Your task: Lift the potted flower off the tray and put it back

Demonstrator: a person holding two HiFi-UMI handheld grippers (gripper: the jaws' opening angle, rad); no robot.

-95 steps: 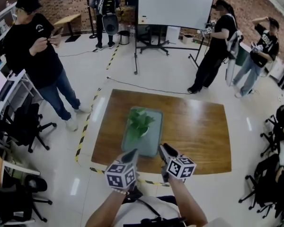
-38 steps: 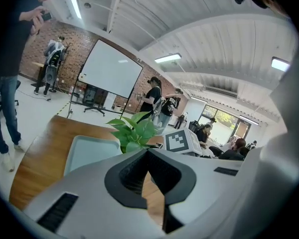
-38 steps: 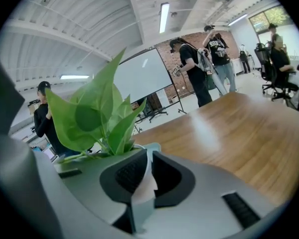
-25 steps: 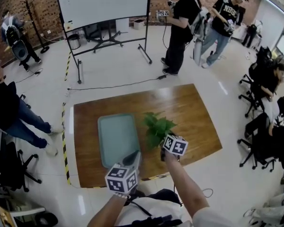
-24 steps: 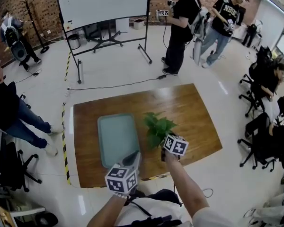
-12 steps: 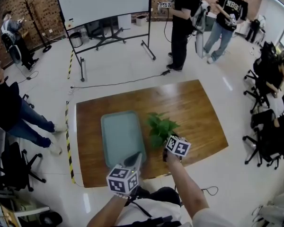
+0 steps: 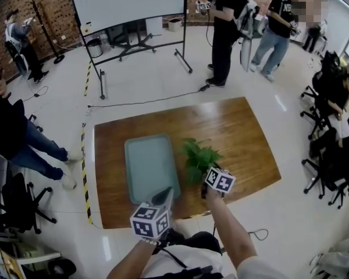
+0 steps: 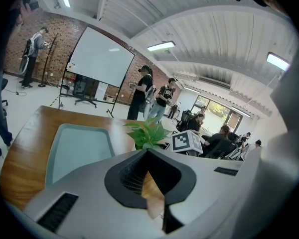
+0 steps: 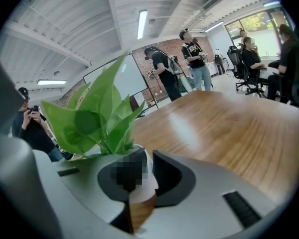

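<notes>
The potted flower (image 7: 199,157), green leaves in a small white pot (image 9: 149,177), appears to stand on the wooden table (image 7: 244,144) just right of the empty grey-green tray (image 7: 151,167). My right gripper (image 7: 202,186) reaches in under the leaves. Its jaws are opening with the pot between them, and a thin gap shows at the right jaw. My left gripper (image 7: 165,193) hovers at the tray's near end, shut and holding nothing. From the left gripper view, the tray (image 8: 74,148) lies to the left and the flower (image 8: 147,133) ahead.
Bare wood (image 9: 229,128) stretches beyond and to the right of the pot. Several people stand around the table; one (image 7: 225,31) is beyond its far edge. A whiteboard (image 7: 128,4) on a wheeled stand is behind the table, and office chairs (image 7: 331,156) line the right side.
The flower stood on the tray at first. It now sits on the table right of the tray. Over the last second both grippers sank a little.
</notes>
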